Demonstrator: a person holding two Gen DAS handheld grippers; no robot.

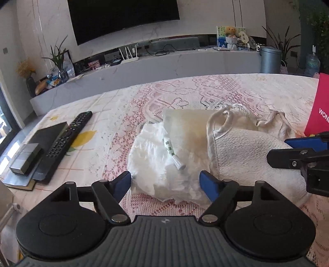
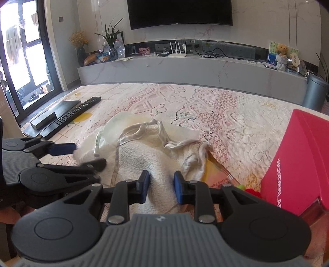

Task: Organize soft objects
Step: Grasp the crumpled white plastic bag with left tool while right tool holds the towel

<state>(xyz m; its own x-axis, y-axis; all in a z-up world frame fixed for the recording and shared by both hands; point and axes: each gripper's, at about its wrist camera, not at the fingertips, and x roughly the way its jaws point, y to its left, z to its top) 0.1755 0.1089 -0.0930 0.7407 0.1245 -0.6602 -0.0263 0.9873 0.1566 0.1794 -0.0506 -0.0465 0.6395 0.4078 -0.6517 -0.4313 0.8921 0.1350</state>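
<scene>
Two hand-held grippers reach over a table covered in a pink and white lace cloth (image 1: 205, 90). Nearest, the left gripper (image 1: 165, 182) has its blue pads spread wide on either side of a crumpled white plastic bag (image 1: 156, 156), the pads close to the bag's edges but not squeezing it. A small white tube with a printed label (image 1: 172, 153) lies on top of the bag. Just to the right, touching the bag, is a cream textured cloth pouch (image 2: 156, 152) with satin trim and drawstrings. The right gripper (image 2: 161, 185) has its pads partly closed, with a fold of this pouch bunched up between them; whether they are pinching it cannot be told. A bright pink box (image 2: 298, 162) stands at the right edge. Farther left, well apart from the soft things, a black remote control (image 1: 67, 135) rests beside a flat black box (image 1: 49, 133). Beyond the table runs a long grey media shelf (image 2: 185, 67) under a wall-mounted television (image 2: 178, 12).
</scene>
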